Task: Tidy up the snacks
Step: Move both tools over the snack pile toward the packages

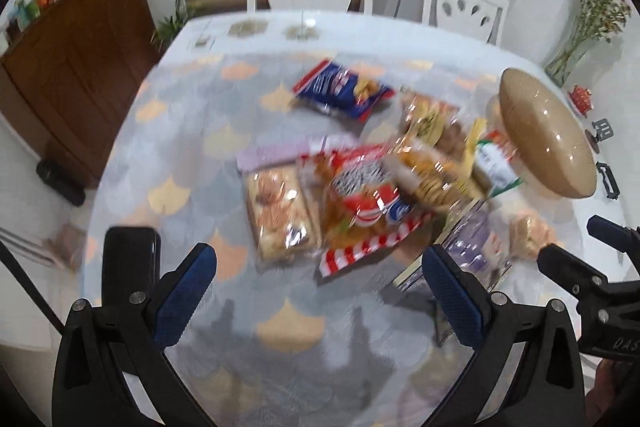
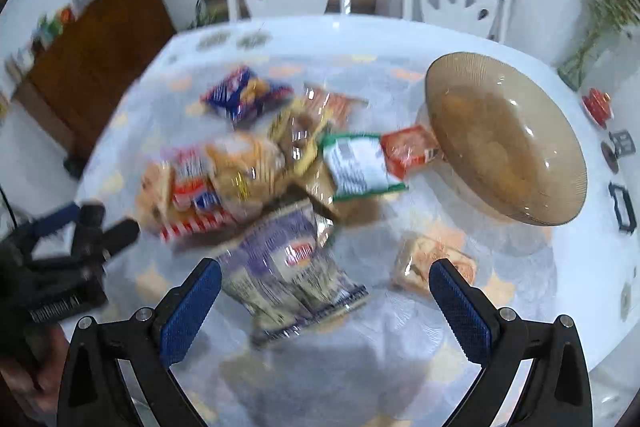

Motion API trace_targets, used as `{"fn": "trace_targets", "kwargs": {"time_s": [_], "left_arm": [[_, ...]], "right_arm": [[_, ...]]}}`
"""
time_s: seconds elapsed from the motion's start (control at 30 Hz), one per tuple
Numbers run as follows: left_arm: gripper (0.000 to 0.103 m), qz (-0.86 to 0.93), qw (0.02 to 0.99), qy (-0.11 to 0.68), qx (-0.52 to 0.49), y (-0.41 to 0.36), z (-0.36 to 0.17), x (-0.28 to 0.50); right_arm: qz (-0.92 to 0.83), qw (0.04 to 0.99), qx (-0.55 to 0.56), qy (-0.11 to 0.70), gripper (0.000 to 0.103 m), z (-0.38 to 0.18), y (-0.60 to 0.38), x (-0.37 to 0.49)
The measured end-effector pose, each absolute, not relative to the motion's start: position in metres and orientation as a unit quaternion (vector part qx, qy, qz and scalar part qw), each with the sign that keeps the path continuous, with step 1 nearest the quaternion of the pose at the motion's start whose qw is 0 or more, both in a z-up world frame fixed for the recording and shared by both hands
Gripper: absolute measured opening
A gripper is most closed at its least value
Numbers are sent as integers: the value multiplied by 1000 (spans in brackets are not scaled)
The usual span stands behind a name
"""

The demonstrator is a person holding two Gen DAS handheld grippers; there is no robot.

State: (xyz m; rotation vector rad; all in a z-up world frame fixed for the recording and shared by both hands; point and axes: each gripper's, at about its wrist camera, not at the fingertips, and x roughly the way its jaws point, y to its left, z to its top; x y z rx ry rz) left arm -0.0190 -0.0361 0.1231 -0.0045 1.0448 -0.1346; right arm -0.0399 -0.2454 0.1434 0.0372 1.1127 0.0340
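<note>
Kitchen tabletop with scale-pattern cloth. Left claw spread wide, holding nothing, above cloth near red-striped bag. Right claw also spread wide, empty, straddling purple cracker pack. Snack pile mid-table; brown glass bowl right of it, empty-looking. Frames motion-blurred.

Round counter with shiny cover, fan shapes in grey, orange, yellow. Pile of snack bags lies in middle. Blue bag at 11 o'clock of pile, a bit apart. Purple bag at 6 o'clock, touching pile. Small pale packet alone, at 4 o'clock of pile. Big brown glass bowl at 3 o'clock; small red packet touches its rim. Little red thing near counter edge, past bowl. All blurry.
</note>
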Motion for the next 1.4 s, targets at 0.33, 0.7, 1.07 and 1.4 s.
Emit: {"fn": "trace_targets", "kwargs": {"time_s": [0.33, 0.7, 1.07, 1.4], "left_arm": [[102, -38, 872, 488, 25, -42, 126, -14], [102, -37, 902, 425, 65, -18, 237, 14], [102, -82, 844, 530, -6, -42, 154, 3], [102, -54, 833, 550, -12, -38, 126, 1]], "right_arm": [[-22, 838, 17, 544, 103, 123, -249, -44], [-24, 839, 14, 544, 103, 133, -252, -50], [-31, 840, 18, 542, 103, 136, -252, -45], [-32, 825, 23, 564, 103, 125, -252, -42]]}}
